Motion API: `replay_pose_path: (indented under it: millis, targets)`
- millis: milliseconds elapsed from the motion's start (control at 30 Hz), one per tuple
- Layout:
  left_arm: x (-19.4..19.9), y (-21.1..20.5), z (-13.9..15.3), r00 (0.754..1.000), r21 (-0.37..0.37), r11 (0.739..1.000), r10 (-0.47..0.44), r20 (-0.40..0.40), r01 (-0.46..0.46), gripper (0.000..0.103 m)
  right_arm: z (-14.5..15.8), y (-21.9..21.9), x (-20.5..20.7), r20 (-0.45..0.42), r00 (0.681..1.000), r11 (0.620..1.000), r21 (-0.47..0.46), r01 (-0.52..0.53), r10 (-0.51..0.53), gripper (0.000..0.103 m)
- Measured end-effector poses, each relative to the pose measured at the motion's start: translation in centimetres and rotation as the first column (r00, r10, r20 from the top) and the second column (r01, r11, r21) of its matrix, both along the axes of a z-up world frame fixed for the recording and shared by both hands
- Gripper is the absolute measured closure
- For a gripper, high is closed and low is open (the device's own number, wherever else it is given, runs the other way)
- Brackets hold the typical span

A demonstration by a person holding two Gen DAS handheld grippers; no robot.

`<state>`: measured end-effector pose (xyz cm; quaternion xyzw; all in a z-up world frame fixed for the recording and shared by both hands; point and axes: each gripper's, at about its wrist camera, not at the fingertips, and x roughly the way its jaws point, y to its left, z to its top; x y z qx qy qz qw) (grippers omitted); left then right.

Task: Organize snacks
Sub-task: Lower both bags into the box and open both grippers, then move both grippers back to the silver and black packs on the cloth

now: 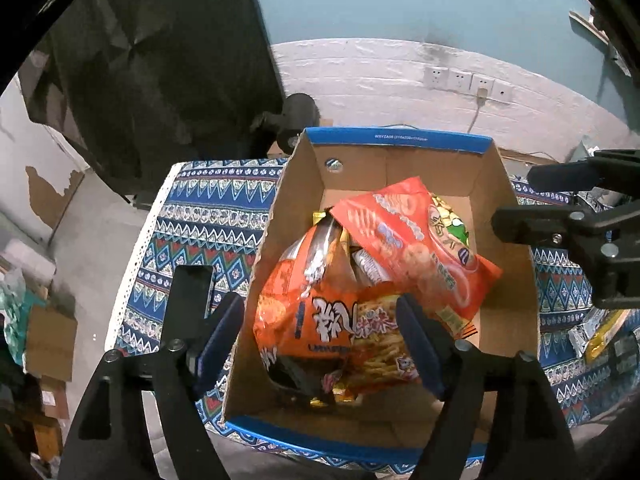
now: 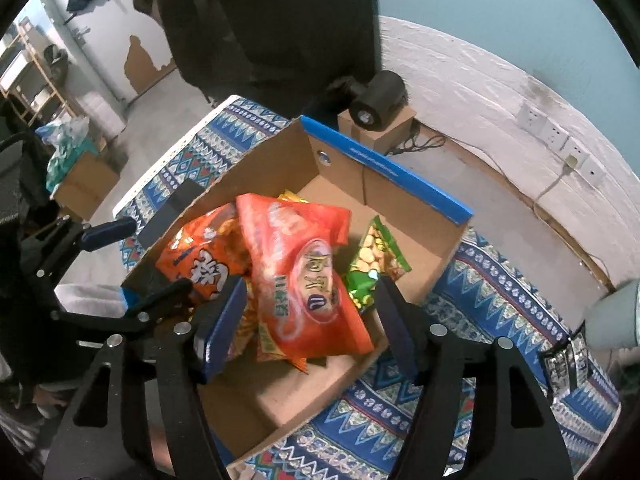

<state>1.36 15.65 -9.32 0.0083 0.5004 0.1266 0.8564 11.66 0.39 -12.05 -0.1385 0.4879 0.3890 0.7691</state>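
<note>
Left wrist view is showing the left gripper (image 1: 320,332) hanging wide open over the near end of a cardboard box (image 1: 516,240), one finger outside the box's left wall, nothing gripped. Inside, an orange snack bag (image 1: 304,312) is lying under a red-orange bag (image 1: 416,240), with a green packet (image 2: 376,260) peeking out beside them. Right wrist view is showing the right gripper (image 2: 308,328) likewise spread wide above the red-orange bag, holding nothing. The box is sitting on a blue patterned cloth (image 1: 208,208), where a few loose packets (image 1: 600,336) are lying near the right edge.
</note>
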Motion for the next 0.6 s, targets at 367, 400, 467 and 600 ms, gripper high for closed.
replay_pose_path:
  millis: [367, 400, 467, 600]
  targets:
    - [0.8, -2.7, 0.0, 0.998, -0.007, 0.998, -0.066, -0.007, 0.066, 0.023, 0.4, -4.2, 0.2, 0.011, 0.998, 0.998, -0.024, 0.055, -0.054, 0.033]
    - [0.9, -3.0, 0.0, 0.997, -0.017, 0.997, -0.078, -0.006, 0.078, 0.023, 0.4, -4.7, 0.1, 0.011, 0.998, 0.998, -0.027, 0.061, -0.061, 0.033]
    - [1.0, -3.9, 0.2, 0.995, -0.017, 0.995, -0.096, -0.004, 0.096, 0.023, 0.4, -6.0, 0.1, 0.011, 0.997, 0.996, -0.033, 0.078, -0.077, 0.033]
    - [1.3, -5.8, 0.6, 0.990, -0.014, 0.990, -0.143, 0.006, 0.143, 0.023, 0.4, -9.0, 0.3, 0.013, 0.993, 0.992, -0.044, 0.119, -0.119, 0.030]
